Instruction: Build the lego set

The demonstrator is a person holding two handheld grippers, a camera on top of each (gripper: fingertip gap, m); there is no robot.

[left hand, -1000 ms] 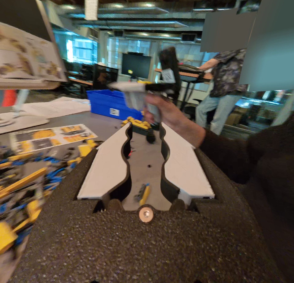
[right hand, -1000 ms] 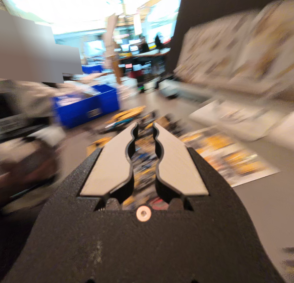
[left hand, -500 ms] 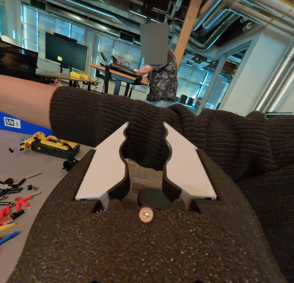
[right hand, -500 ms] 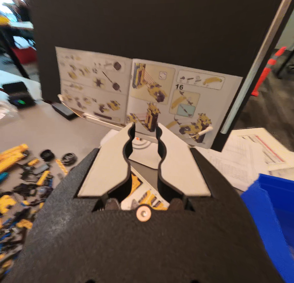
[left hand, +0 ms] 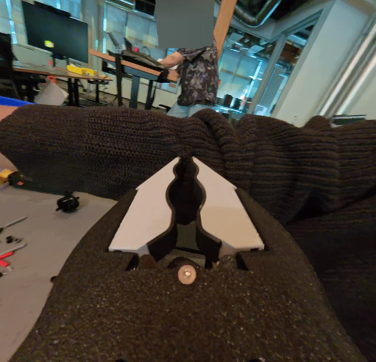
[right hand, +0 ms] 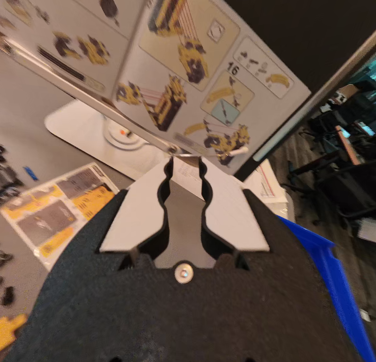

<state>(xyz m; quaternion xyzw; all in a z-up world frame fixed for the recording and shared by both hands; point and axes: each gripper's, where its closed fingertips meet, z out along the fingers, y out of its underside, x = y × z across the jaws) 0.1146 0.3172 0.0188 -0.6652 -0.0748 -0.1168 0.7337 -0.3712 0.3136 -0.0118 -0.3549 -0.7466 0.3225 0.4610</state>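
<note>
In the left wrist view my left gripper [left hand: 186, 158] has its white fingers [left hand: 154, 209] drawn almost together at the tips. They pinch a fold of the dark brown knit sleeve [left hand: 101, 144] of the arm that crosses in front. Wrinkles in the fabric run toward the tips. My right gripper [right hand: 186, 158] is open and empty. Its tips sit just under the lower edge of an open instruction booklet [right hand: 183, 57] that rests on a white stand [right hand: 91, 132].
A black wheel part [left hand: 67, 202], red pieces [left hand: 4, 258] and a yellow-black assembly [left hand: 10, 177] lie on the grey table [left hand: 40, 240]. A printed sheet [right hand: 57, 205], white papers [right hand: 268, 185] and a blue bin [right hand: 325, 270] flank the right gripper. A person [left hand: 195, 77] stands at a far desk. One gripper's finger ends stand about 50 centimetres off the other's. To the yellow-black assembly [left hand: 10, 177]: right tips about 25 centimetres, left tips about 35 centimetres.
My left gripper's fingers have closed from wide open onto the sleeve. My right gripper has swung from the parts pile to the booklet, moved closer and tilted.
</note>
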